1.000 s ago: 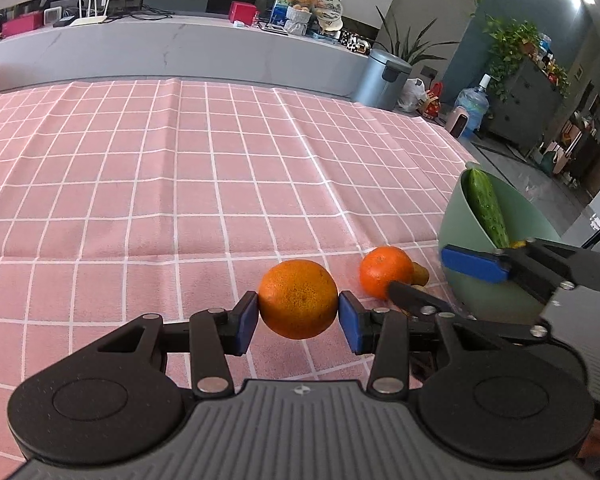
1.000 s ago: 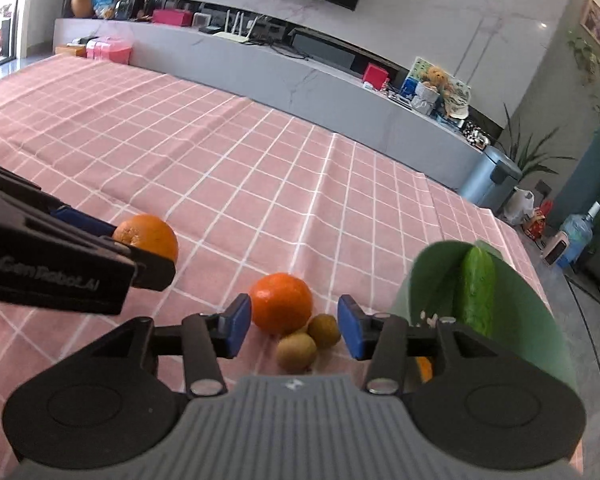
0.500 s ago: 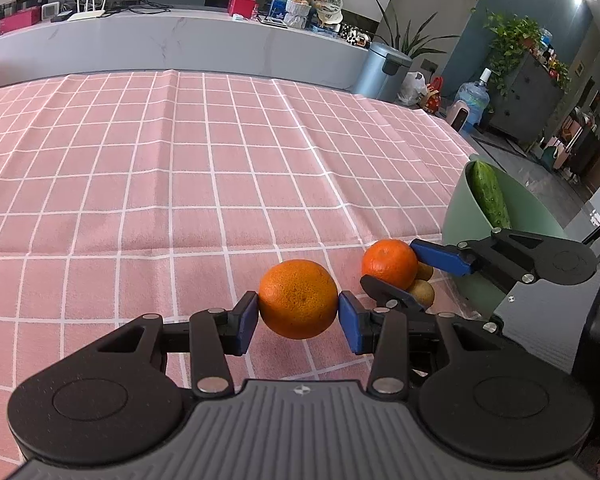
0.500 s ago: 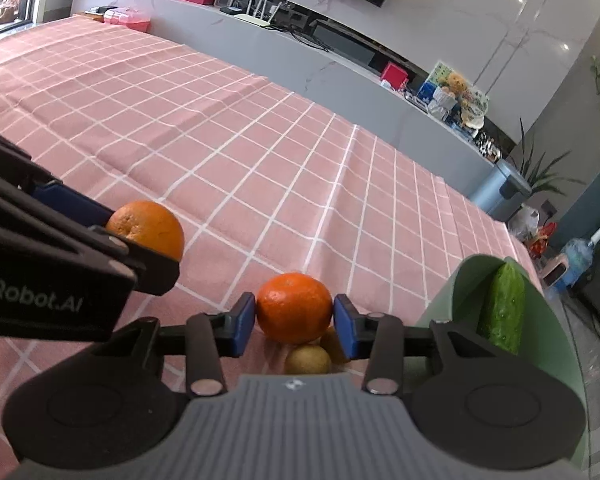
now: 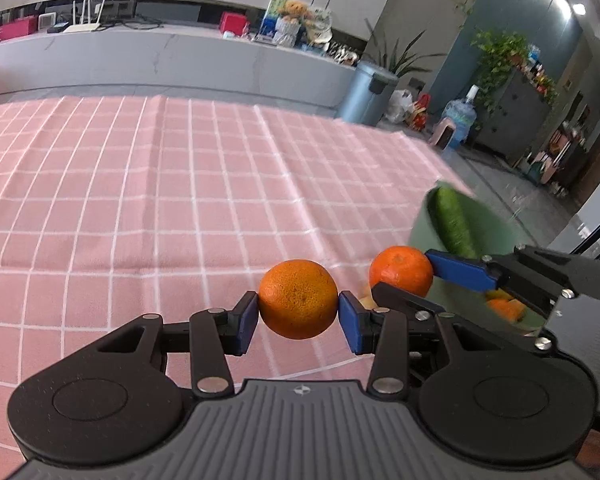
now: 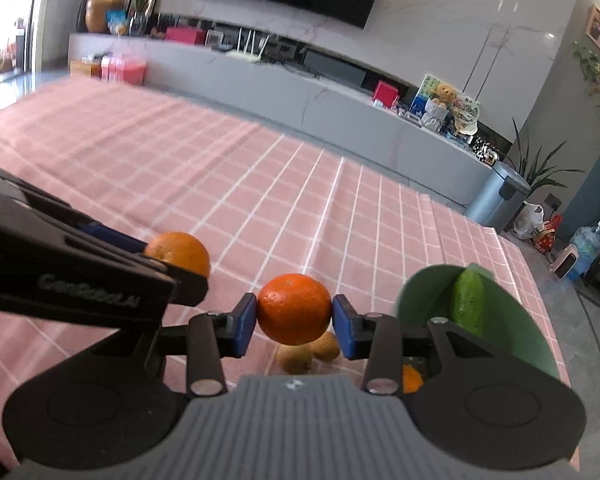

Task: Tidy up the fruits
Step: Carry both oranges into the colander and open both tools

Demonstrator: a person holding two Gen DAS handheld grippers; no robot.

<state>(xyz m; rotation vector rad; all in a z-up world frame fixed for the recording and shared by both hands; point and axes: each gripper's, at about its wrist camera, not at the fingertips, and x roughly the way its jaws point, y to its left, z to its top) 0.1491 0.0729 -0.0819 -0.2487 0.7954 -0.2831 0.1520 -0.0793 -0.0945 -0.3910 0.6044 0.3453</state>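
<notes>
My left gripper is shut on a dimpled orange, held above the pink checked cloth. My right gripper is shut on a redder, smoother orange, also clear of the cloth. In the left wrist view that second orange sits just right of mine, between the other gripper's blue pads. Two brown kiwis lie on the cloth under the right gripper. A green bowl to the right holds a cucumber and an orange fruit.
The pink checked tablecloth stretches far ahead and to the left. The table's right edge runs just past the bowl, with floor, a grey bin and a water bottle beyond. A long grey counter stands behind the table.
The right gripper closed on the redder orange and lifted it off the cloth, leaving the kiwis behind. The left gripper rose slightly, still holding its orange.
</notes>
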